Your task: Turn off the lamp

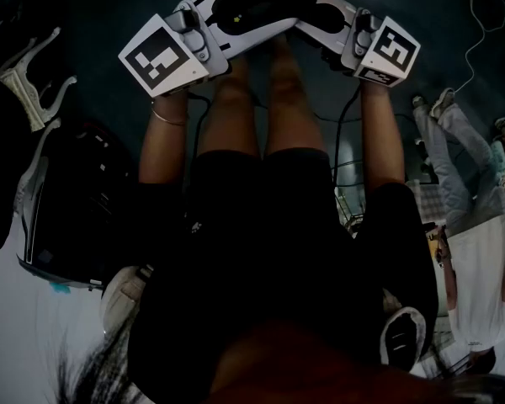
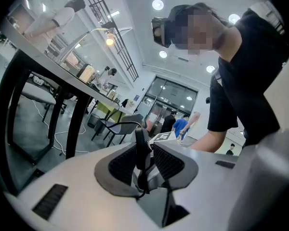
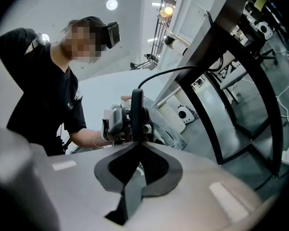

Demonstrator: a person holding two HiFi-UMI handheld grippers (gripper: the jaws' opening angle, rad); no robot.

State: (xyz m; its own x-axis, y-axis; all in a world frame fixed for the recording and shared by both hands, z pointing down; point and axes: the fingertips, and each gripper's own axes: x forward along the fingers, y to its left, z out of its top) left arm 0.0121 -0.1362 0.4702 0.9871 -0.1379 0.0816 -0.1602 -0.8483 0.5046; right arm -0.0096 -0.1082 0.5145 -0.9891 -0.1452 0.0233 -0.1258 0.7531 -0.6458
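Observation:
The lamp (image 2: 109, 41) is lit and hangs on a curved arm over a long table, far off in the left gripper view; in the right gripper view the lamp (image 3: 168, 10) glows high up. Both grippers are held level over the person's knees, tip to tip. My left gripper (image 1: 265, 8) has its jaws drawn together, with a thin dark upright strip (image 2: 141, 146) at their tips. My right gripper (image 1: 307, 17) is shut with nothing held. Each gripper view looks at the other gripper and at the person holding it.
A black-legged table (image 2: 48, 76) runs along the left, with chairs (image 2: 116, 125) and people beyond it. White cables (image 1: 475, 32) trail over the dark floor at the right, where another person's legs (image 1: 454, 154) stand. Dark equipment (image 1: 67, 200) sits to the left.

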